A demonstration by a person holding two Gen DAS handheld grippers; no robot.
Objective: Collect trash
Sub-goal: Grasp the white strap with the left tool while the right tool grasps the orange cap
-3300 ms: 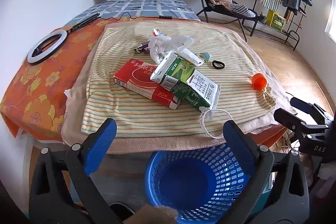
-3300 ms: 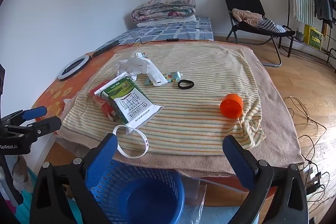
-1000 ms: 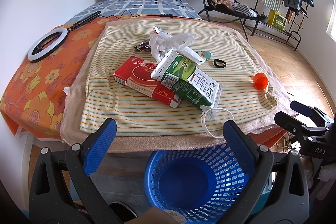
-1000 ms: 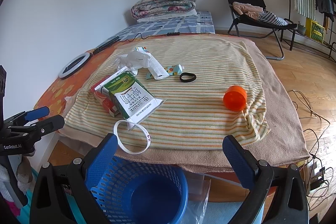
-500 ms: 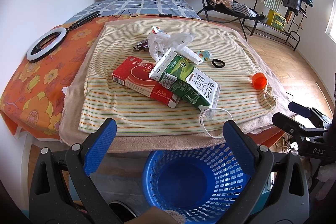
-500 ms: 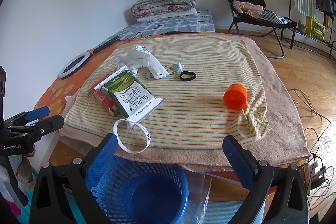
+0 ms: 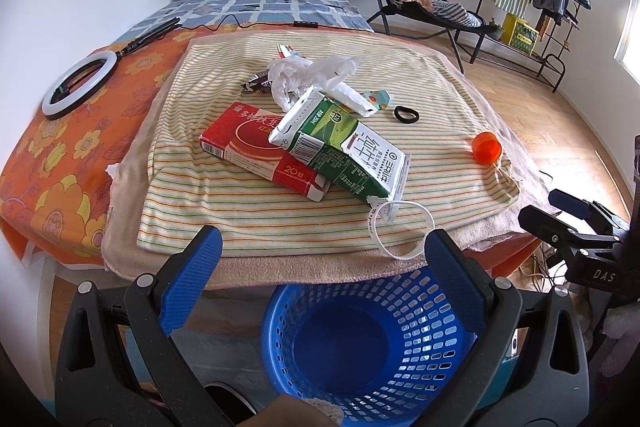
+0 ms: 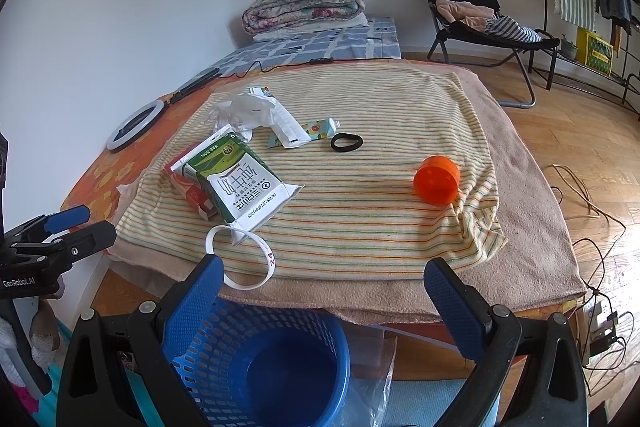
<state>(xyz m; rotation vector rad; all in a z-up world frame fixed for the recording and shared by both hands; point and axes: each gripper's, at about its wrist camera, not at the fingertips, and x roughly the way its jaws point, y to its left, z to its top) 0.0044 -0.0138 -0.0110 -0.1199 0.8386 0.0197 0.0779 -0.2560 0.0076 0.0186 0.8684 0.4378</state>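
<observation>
A: What's on the desk, going by the blue basket tucked below its near edge?

B: Biggest first: a green and white milk carton lies up and behind the basket, leaning across a red box on the striped cloth. Past those, farther from the basket, sits a crumpled white plastic bag. Off to the basket's far right is an orange cup on its side. Between cup and bag lie a small wrapper and a black hair tie. Nearest of all, a white band hangs at the desk edge just above the basket's rim

A: And the fingers?

B: Both pairs stand wide apart, holding nothing. The left gripper hovers right over the basket; the right gripper hangs a little to the basket's right. The basket looks empty, so collecting hasn't begun

A: How should the first pick go?

B: I'd take the carton first. It's bulky and soft, so close across its narrow sides, not the flat face, and lift it straight off the box so the box doesn't slide. Mind the band beside its torn end; it could get dragged over the edge. Then carry it back over the basket and let go low
</observation>
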